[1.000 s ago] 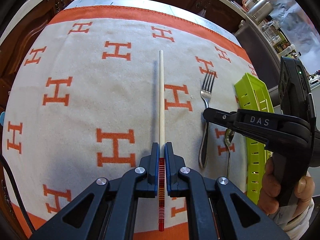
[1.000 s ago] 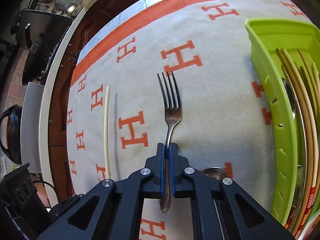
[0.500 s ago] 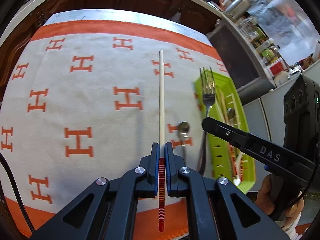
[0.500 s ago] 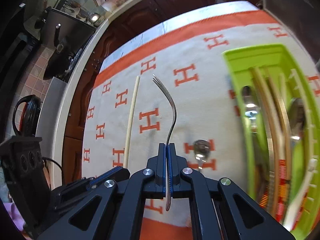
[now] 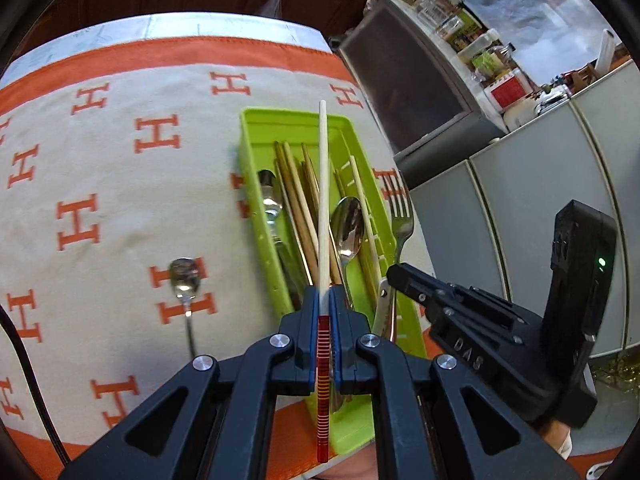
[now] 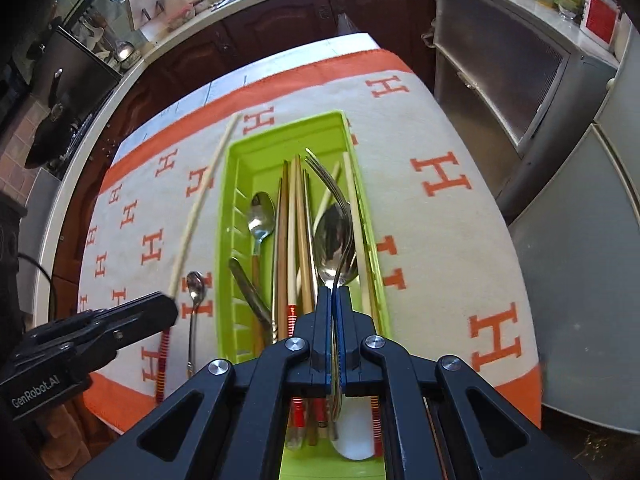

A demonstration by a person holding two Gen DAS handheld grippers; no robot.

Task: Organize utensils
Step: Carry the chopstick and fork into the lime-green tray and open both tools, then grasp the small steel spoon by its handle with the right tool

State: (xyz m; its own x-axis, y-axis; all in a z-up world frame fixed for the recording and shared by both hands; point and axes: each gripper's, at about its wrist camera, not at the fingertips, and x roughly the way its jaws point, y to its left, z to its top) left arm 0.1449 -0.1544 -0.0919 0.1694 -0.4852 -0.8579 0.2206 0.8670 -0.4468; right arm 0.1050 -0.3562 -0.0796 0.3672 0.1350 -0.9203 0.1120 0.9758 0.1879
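Observation:
My left gripper (image 5: pixel 323 300) is shut on a white chopstick (image 5: pixel 323 184) with a red striped end, held in the air over the green tray (image 5: pixel 256 184). My right gripper (image 6: pixel 335 296) is shut on a steel fork (image 6: pixel 326 176) by its handle, tines pointing away, above the tray (image 6: pixel 224 216). The tray holds several chopsticks and spoons. In the left wrist view the fork (image 5: pixel 400 216) hangs by the tray's right rim under the right gripper (image 5: pixel 390 280). From the right wrist, the chopstick (image 6: pixel 200 208) and left gripper (image 6: pixel 170 308) appear left of the tray. A small spoon (image 5: pixel 184 280) lies on the cloth.
The table wears a cream cloth with orange H marks (image 6: pixel 444 180) and an orange border. Its right edge runs close past the tray, with grey cabinets (image 5: pixel 520 184) beyond. Dark wooden cupboards (image 6: pixel 280 12) stand behind the table. A black cable (image 5: pixel 28 360) hangs at the left.
Both grippers have risen and moved right, from over the cloth to over the green tray. The fork came up off the cloth; the chopstick stayed gripped throughout.

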